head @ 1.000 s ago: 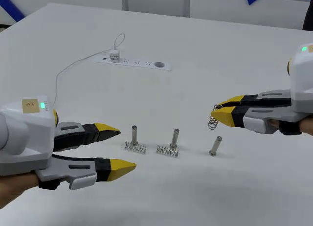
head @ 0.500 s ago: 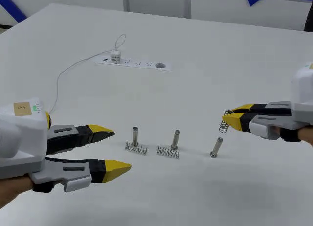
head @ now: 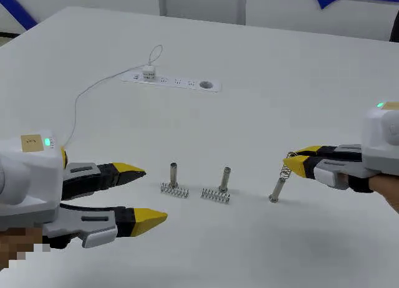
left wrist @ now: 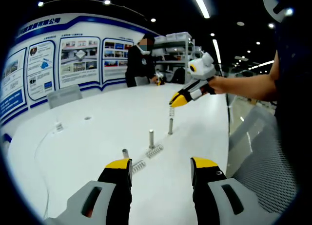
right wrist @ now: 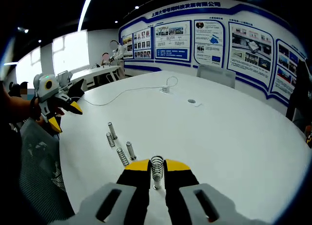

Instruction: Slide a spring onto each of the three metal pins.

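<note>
**Right tongs** [head: 294, 161]: pressed together on the upper coils of a spring [head: 286, 171]. The spring hangs below the tips with its long axis near upright.

**Right pin** [head: 277, 190]: stands on the counter [head: 262, 107] directly beneath the spring and leans slightly toward the right tongs. The spring's lower end meets the pin's top. Whether the first coil has passed over the tip cannot be told. In the right gripper view, spring and pin lie in one line between the tips.

**Judgement:** the coming move is a descent along the pin's axis. As the pin leans, the spring should be tipped to match, or a coil may catch on the pin's edge.

**Left tongs** [head: 151, 194]: spread, holding nothing, to the left of the left pin [head: 173, 174]. They are the nearer tool for that pin and the middle pin [head: 225, 177]. The two loose springs [head: 174, 189] lie flat at those pins' feet, with their long axes along the row.
</note>
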